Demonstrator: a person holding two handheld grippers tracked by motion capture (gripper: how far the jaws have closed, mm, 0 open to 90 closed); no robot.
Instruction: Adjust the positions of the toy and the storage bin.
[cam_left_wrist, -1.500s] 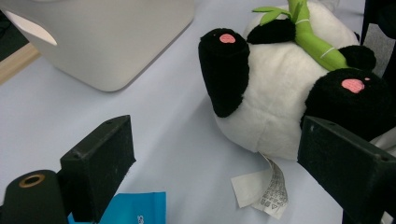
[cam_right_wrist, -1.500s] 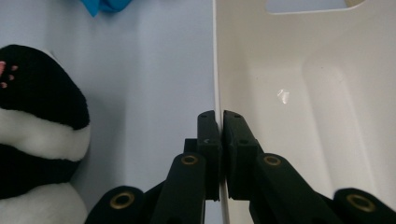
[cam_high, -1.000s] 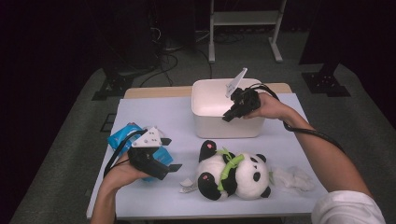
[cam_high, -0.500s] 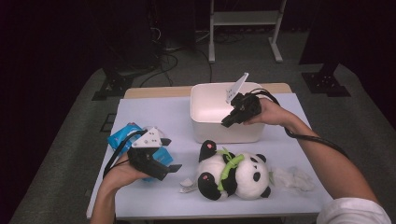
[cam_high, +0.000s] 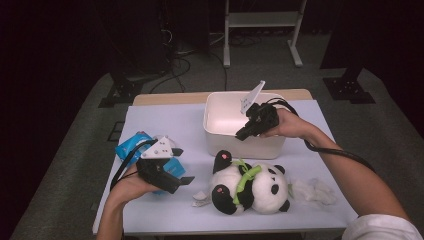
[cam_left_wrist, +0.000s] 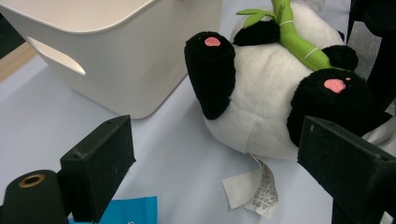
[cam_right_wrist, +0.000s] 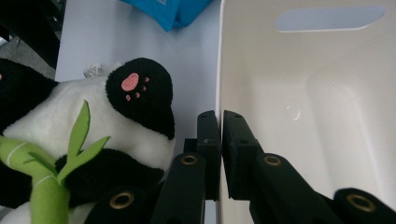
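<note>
- My right gripper (cam_high: 242, 134) hung over the near wall of the white plastic bin (cam_high: 220, 107) with rounded corners and a slot handle; its jaws were pressed together on the bin's thin rim — one pad outside the wall, one inside, as the right gripper view showed (cam_right_wrist: 219, 140).
- The white plastic bin stood at the far middle of the pale lavender table top (cam_high: 165, 117), its inside bare where I could see it.
- My left gripper (cam_high: 186, 180) sat low over the table at the near left, jaws spread wide with nothing between them. In the left gripper view the two black pads (cam_left_wrist: 100, 163) framed the toy without touching it.
- The black-and-white plush panda (cam_high: 250, 187) with pink paw pads lay on its back just in front of the bin, near it but, as far as I could tell, not pressed against it. A green fabric bamboo stalk (cam_high: 245, 179) ran across its chest.
- A white sewn-in care label (cam_left_wrist: 254, 189) trailed from the panda's underside onto the table, towards my left gripper.
- A bright blue plastic packet (cam_high: 131, 146) lay on the table at the left, partly under my left hand (cam_high: 131, 186) and the gripper's body.
- A crumpled piece of white, wispy material (cam_high: 312, 190) lay on the table just to the right of the panda — what it was exactly I could not tell.
- My right hand (cam_high: 290, 124) came in over the right side of the table, the gripper's black cable looping down along the forearm.
</note>
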